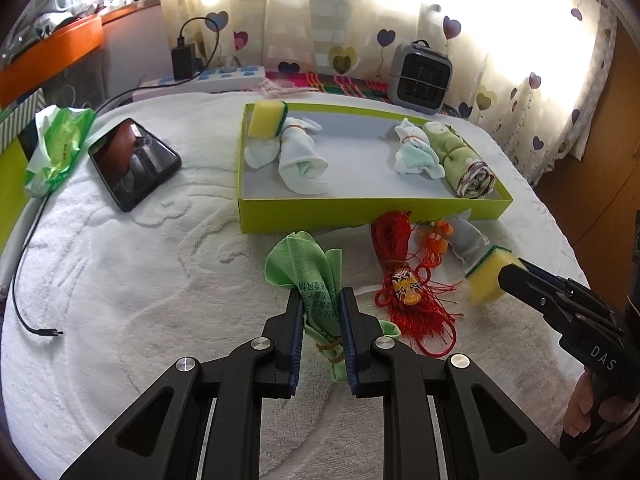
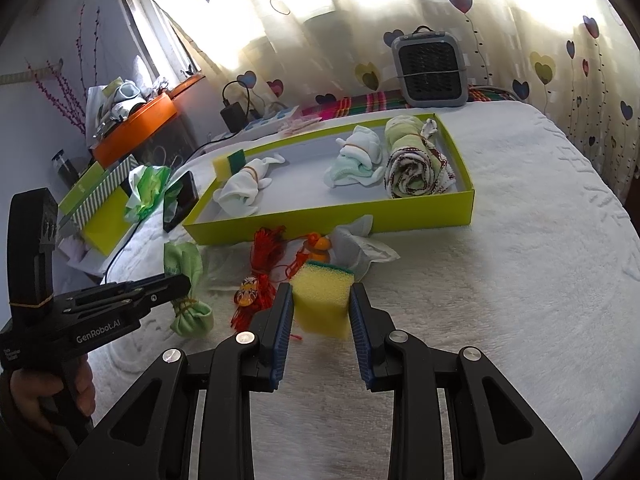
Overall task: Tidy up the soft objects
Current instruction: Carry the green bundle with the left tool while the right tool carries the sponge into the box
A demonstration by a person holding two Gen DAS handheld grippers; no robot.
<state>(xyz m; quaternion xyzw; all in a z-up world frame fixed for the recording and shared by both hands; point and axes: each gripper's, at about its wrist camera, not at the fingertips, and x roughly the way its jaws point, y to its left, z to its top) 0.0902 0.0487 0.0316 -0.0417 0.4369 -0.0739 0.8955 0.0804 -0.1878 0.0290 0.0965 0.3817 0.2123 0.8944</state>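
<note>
Two claws, both loaded. From the left wrist: the left claw pinches the green cloth bundle, tied with a rubber band, low over the white bedspread just short of the green tray. Printed characters run down the cloth, too small to read. Beyond lie the red tassel ornament and a grey sock. "DAS" shows on the other tool's body.

From the right wrist: the right claw squeezes the yellow sponge between its blue pads, near the tray's front wall. Inside the tray sit another sponge, sock bundles and a rolled towel. The left tool reads "GenRobot.AI".

Seemingly the pick is done and the carry is in hand. Next, each load needs lifting over the wall into the bare middle of the tray, then releasing.
</note>
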